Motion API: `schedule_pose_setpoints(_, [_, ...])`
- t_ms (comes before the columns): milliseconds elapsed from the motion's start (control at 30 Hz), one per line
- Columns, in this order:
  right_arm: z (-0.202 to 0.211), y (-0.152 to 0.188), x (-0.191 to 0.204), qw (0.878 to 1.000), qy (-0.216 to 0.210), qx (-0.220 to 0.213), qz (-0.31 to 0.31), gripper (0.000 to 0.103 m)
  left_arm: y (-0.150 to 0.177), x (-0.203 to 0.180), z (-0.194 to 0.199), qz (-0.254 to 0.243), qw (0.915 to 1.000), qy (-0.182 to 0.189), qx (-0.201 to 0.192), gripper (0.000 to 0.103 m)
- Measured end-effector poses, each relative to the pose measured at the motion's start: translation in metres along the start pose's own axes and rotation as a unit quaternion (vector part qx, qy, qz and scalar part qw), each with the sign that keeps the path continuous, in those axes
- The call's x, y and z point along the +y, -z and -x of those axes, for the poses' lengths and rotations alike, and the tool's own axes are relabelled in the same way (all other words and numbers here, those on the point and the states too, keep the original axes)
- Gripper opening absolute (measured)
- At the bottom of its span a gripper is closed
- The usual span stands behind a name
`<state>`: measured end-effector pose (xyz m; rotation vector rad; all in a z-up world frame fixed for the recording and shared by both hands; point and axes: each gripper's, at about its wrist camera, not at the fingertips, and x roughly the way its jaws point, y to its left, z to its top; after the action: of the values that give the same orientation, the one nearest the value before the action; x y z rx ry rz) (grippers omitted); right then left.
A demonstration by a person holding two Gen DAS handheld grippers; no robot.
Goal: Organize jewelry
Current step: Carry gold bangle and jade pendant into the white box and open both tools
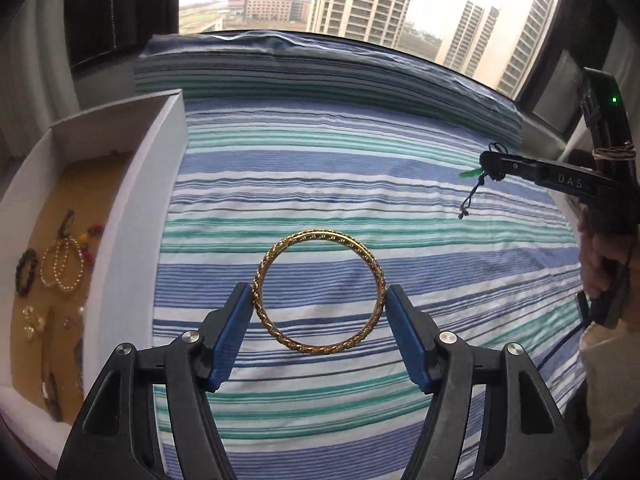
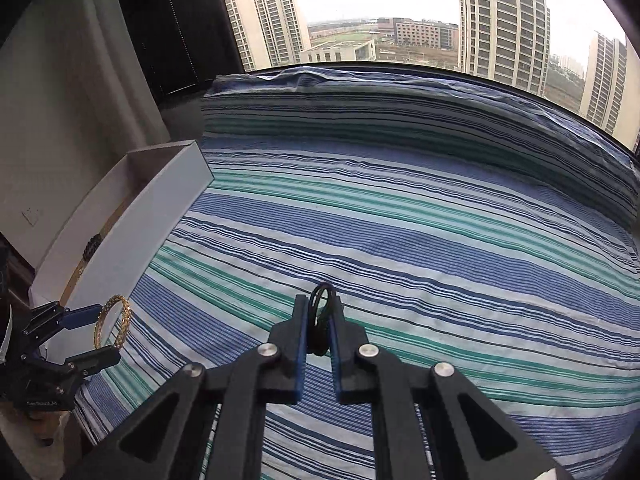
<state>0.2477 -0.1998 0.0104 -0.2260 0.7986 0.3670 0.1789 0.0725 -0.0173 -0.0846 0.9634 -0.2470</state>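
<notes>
My left gripper is shut on a gold twisted bangle, held by its two sides above the striped bed; the bangle also shows in the right wrist view. My right gripper is shut on a black cord bracelet, whose loop sticks out past the fingertips. In the left wrist view the right gripper is at the far right, with the cord and a green piece hanging from it. A white box with a brown floor stands to the left and holds several pieces of jewelry.
The bed has a blue, white and green striped cover, raised in a fold along the window side. The box's wall runs along the bed's left edge. A window with tower blocks lies beyond. A dark curtain hangs at the upper left.
</notes>
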Motion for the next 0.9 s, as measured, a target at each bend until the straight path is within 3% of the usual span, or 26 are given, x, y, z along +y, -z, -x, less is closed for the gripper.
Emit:
schedule_pose_setpoints(267, [0.017, -0.053, 0.130, 0.993, -0.093, -0.027, 0.074, 0.007, -0.009, 0.105, 0.084, 0.037, 0.9964, -0.069, -0.033, 0.069])
schedule_pose_setpoints(433, [0.004, -0.083, 0.216, 0.982, -0.143, -0.036, 0.122, 0.007, -0.012, 0.180, 0.109, 0.073, 0.9869, -0.137, -0.044, 0.069])
schedule_pose_setpoints(667, [-0.048, -0.113, 0.319, 0.967, -0.188, -0.032, 0.166, 0.007, -0.012, 0.260, 0.083, 0.118, 0.9784, -0.168, -0.018, 0.069])
schedule_pose_setpoints(900, [-0.146, -0.137, 0.374, 0.970, -0.176, 0.022, 0.165, 0.007, -0.015, 0.307, 0.040, 0.140, 0.9767, -0.162, 0.022, 0.069])
